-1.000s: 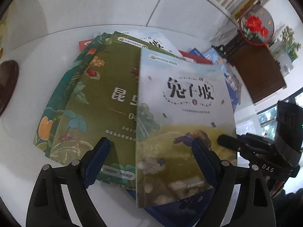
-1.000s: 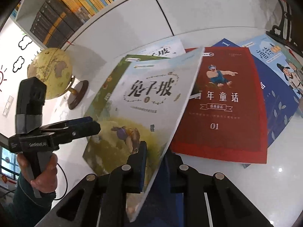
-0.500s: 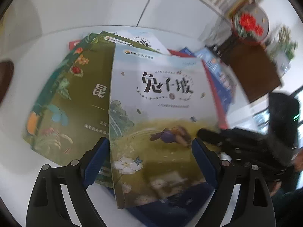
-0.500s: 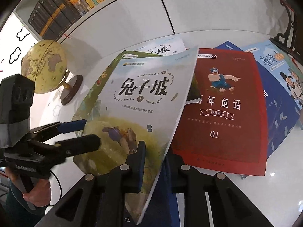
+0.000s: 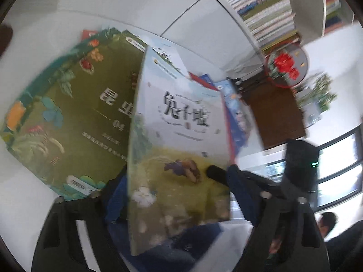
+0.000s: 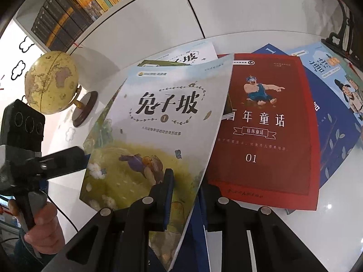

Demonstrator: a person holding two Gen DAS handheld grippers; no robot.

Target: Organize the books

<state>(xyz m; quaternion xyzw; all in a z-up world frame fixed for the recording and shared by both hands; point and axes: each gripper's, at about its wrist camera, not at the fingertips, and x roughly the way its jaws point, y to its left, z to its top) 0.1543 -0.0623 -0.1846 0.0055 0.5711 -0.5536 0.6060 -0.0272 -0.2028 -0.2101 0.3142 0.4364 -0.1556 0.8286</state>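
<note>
**Ana:** Paperback "兔子坡" (image 6: 158,122), the thin one with the pale sky above a yellow meadow and a circled 1 under the title. How do you reckon it handles?

**Ben:** Light and floppy, I'd judge. Its cover bows where it hangs free, raised on a slant above the other books. The right gripper (image 6: 186,181) is closed on its lower right edge, one pad on the cover and the other beneath.

**Ana:** And the left gripper (image 5: 174,195)?

**Ben:** Its jaws have just been closing around the book's bottom edge, with the book between them. That view is blurred, and I can't tell if the pads press yet. A hold near the spine side would stop the sagging; glossy covers can slip.

**Ana:** What lies under it?

**Ben:** A green insect book (image 5: 68,117) on the left, a red fairy-tale book (image 6: 263,122) on the right, blue books beyond, all on the white table (image 6: 335,215). A globe (image 6: 51,81) stands near the wall.
</note>
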